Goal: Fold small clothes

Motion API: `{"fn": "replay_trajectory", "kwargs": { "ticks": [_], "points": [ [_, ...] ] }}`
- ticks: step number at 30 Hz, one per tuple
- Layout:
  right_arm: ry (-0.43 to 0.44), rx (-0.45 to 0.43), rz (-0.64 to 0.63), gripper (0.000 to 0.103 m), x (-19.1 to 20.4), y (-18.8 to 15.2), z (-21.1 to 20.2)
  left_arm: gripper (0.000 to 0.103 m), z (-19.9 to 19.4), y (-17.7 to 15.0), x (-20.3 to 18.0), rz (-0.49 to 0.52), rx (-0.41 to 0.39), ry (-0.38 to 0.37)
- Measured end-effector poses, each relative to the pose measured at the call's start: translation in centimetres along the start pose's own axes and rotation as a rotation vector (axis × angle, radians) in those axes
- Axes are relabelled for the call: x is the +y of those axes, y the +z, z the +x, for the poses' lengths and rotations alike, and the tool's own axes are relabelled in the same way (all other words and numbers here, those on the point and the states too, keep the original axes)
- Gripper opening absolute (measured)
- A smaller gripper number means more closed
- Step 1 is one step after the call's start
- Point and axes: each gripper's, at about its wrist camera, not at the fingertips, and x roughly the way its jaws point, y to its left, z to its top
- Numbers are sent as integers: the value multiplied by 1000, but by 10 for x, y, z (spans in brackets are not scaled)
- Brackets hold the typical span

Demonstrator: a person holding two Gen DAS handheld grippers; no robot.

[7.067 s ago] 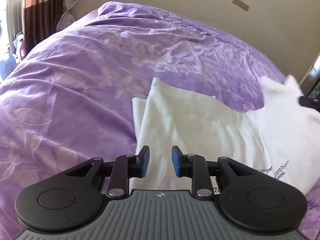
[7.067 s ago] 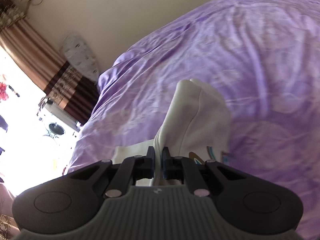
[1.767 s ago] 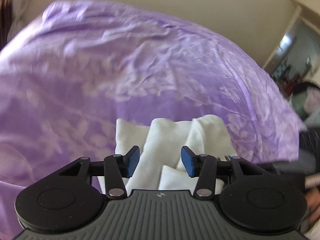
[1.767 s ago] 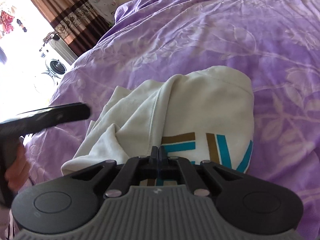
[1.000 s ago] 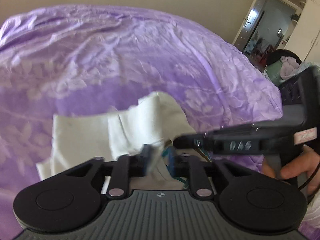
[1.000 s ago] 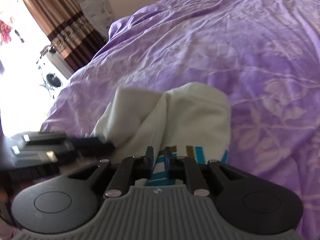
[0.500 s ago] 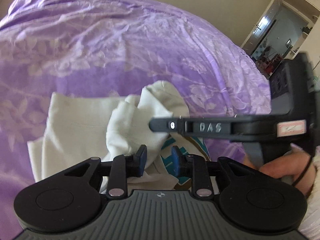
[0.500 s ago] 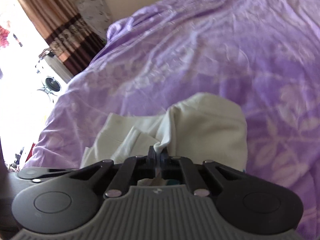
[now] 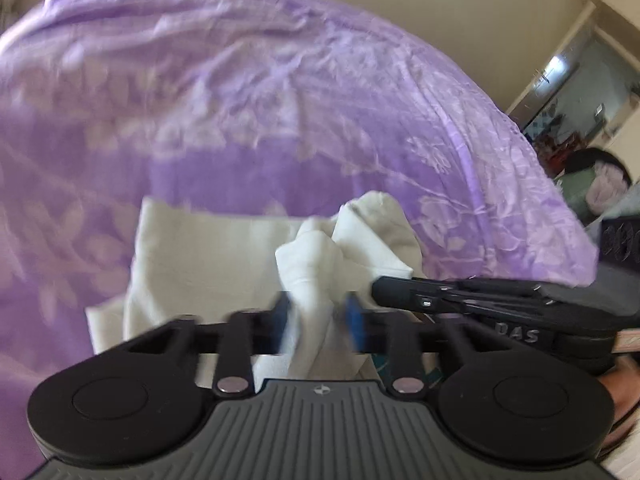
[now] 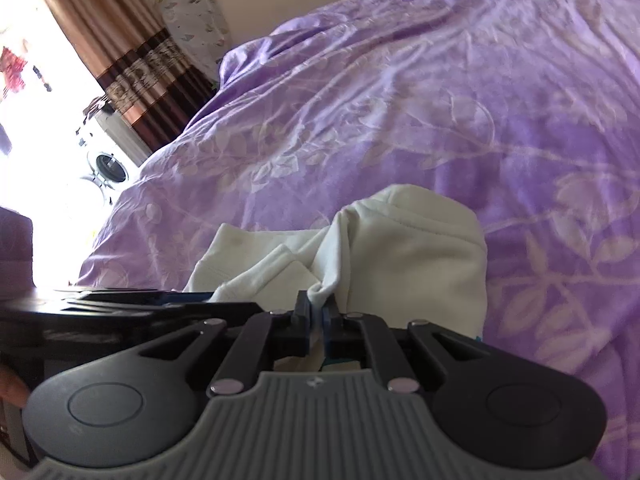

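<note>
Both tools now bite the white garment (image 9: 224,256) on the purple bed (image 9: 240,100): the left tool (image 9: 318,322) has just been closing on a bunched ridge between its fingers (blurred), beside the clenched right tool (image 10: 316,312), so the next fold can begin.

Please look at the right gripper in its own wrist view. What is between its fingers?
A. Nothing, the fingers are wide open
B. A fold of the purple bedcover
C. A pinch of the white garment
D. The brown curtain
C: the right gripper is closed tight on a bunched ridge of the white garment, which lies on the purple bedcover; the curtain is far off by the window.
</note>
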Motion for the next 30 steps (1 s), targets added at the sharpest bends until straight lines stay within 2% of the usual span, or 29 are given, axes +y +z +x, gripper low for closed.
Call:
{"fn": "replay_trajectory", "kwargs": {
  "ticks": [1, 4, 8, 11, 12, 15, 16, 19, 20, 21, 22, 23, 26, 29, 30],
  "points": [
    [-8, -16, -27, 6, 3, 0, -5, 12, -5, 0, -3, 33, -19, 4],
    [-32, -81, -92, 27, 9, 0, -23, 9, -19, 7, -4, 79, -65, 40],
    [-58, -98, -98, 28, 2, -1, -33, 8, -25, 16, 19, 55, -96, 107],
    [-73, -85, -85, 28, -5, -3, -34, 10, -18, 16, 40, 16, -82, 136],
    [-77, -77, -83, 28, -8, -4, -33, 14, -14, 15, 46, 13, -77, 152],
    [-84, -56, -75, 28, -14, -9, -30, 16, -8, 13, 62, -14, -97, 275],
    [-86, -50, -75, 28, -16, -10, -29, 16, -9, 13, 69, -45, -101, 286],
    [-92, -39, -77, 28, -19, -15, -28, 17, -23, 13, 81, -132, -125, 215],
    [-94, -38, -78, 28, -19, -15, -27, 21, -28, 13, 79, -137, -139, 186],
    [-97, -38, -78, 28, -20, -16, -26, 37, -31, 14, 76, -136, -141, 147],
    [-97, -37, -78, 28, -20, -16, -25, 50, -31, 16, 71, -123, -136, 122],
    [-97, -35, -79, 28, -20, -17, -24, 52, -29, 18, 64, -95, -133, 123],
    [-92, -29, -86, 28, -17, -19, -22, 54, -11, 20, 42, 31, -100, 185],
    [-86, -25, -88, 28, -17, -20, -23, 54, 11, 17, 34, 88, -57, 235],
    [-85, -25, -85, 28, -18, -20, -23, 47, 19, 16, 32, 116, -34, 276]
  ]
}}
